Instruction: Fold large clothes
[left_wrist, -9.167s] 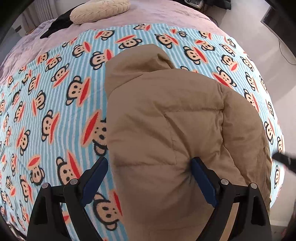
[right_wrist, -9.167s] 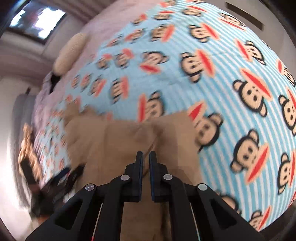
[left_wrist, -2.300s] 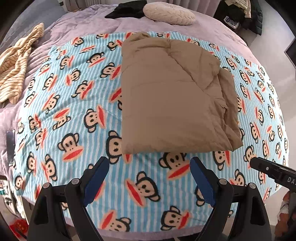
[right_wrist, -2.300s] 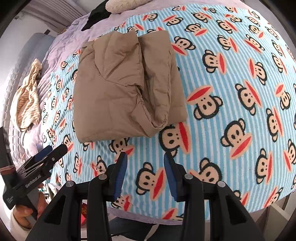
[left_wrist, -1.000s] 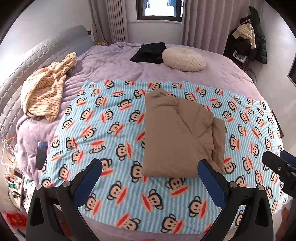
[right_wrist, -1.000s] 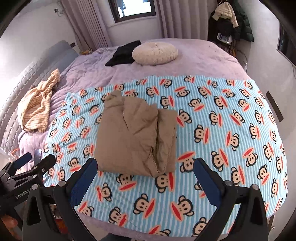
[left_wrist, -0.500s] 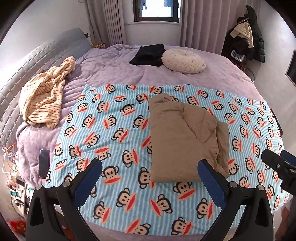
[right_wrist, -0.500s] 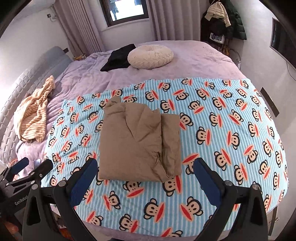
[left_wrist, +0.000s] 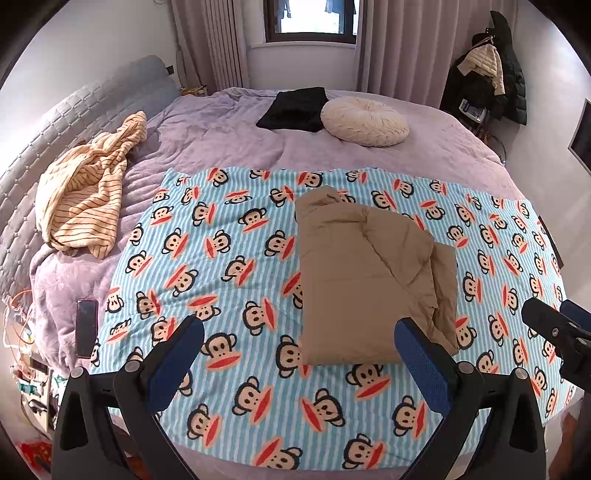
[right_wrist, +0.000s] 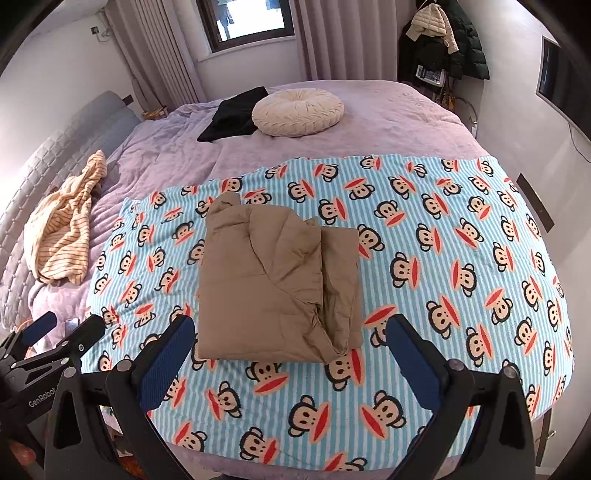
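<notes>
Folded tan jacket (left_wrist: 369, 280) is lying on the monkey-print blanket (left_wrist: 229, 258), which is covering the near half of the purple bed (left_wrist: 229, 140). In the left wrist view the left gripper (left_wrist: 299, 358) is hovering above the blanket's near edge, jaws spread wide and holding nothing; the jacket is sitting just beyond the fingers, its near right corner overlapped by the right finger pad. In the right wrist view the right gripper (right_wrist: 291, 354) is likewise gaping and empty, and the jacket's near edge is lying between its two blue pads, further along the bed, with no contact visible.

Versus 0.5 s ago: both views are showing nearly the same framing, with the jacket unchanged in shape. Versus 2.3 s ago: both grippers are pulled well back from the bed, and the right one is spread much wider than then.

A striped garment (left_wrist: 85, 192) is lying crumpled at the left by the headboard; a round cream cushion (left_wrist: 364, 122) and a black garment (left_wrist: 295, 109) are resting at the far side. A dark phone (left_wrist: 86, 326) is lying on the left edge of the bed.

The jacket's inner layers are hidden under the top fold. Each gripper is showing only partly in the other's view, cut off at the frame edge.
</notes>
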